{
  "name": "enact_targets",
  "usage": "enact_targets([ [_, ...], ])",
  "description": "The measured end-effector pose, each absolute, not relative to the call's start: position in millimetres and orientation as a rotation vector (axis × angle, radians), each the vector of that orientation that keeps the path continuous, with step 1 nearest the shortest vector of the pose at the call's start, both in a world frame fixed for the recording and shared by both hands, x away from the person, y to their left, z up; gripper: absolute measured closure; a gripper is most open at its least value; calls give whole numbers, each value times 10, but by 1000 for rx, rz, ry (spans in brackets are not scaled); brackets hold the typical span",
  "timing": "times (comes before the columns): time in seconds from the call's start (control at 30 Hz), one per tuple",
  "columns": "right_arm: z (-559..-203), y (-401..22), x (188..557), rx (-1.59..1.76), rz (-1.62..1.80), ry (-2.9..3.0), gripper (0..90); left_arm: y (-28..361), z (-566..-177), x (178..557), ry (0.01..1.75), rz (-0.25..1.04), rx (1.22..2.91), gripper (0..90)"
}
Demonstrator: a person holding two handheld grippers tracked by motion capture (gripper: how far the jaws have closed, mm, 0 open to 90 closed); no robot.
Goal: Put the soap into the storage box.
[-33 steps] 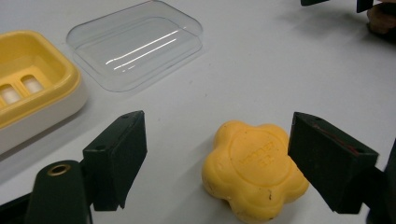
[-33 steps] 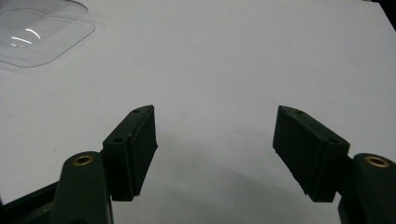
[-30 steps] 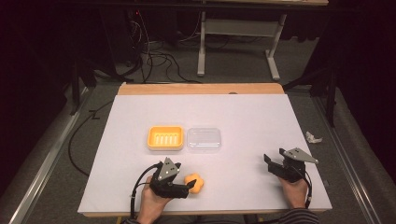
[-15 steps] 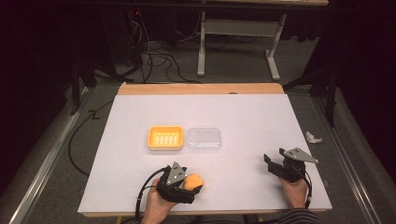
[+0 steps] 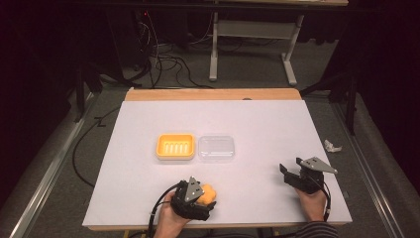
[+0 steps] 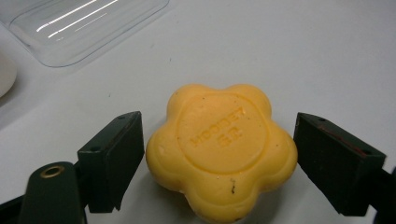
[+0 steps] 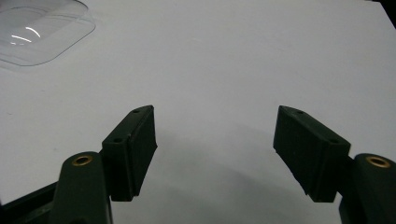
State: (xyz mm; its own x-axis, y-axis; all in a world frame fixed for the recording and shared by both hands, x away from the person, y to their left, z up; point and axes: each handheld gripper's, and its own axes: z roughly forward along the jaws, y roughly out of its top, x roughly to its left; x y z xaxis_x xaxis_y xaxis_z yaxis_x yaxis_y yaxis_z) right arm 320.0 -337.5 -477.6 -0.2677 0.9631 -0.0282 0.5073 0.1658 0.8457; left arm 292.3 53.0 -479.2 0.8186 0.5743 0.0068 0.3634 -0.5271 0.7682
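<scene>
White table (image 5: 257,124), soap (image 6: 222,147) lettering, fingers (image 6: 114,156) apart

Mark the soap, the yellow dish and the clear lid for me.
soap (image 6: 222,149), left gripper view, middle of its stamped top
yellow dish (image 5: 175,147), high view, its ribbed floor
clear lid (image 5: 216,148), high view, centre of its flat face

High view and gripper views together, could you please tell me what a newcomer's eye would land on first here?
First, the yellow flower-shaped soap, lying on the white table near its front edge, between the open jaws of the left tool, which do not grip it. Next, the yellow soap dish and the clear lid, side by side at mid-table. The right tool sits open over bare table at the front right.
</scene>
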Motion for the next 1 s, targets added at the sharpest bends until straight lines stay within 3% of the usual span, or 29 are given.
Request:
enact_targets([
  [0.47,-4776,-3369,3198,1394,994,1859,303,509,-4843,2912,673,355,2199,247],
  [1.0,-4775,-3369,3198,1392,996,1860,301,497,-4748,2923,660,361,2203,256],
])
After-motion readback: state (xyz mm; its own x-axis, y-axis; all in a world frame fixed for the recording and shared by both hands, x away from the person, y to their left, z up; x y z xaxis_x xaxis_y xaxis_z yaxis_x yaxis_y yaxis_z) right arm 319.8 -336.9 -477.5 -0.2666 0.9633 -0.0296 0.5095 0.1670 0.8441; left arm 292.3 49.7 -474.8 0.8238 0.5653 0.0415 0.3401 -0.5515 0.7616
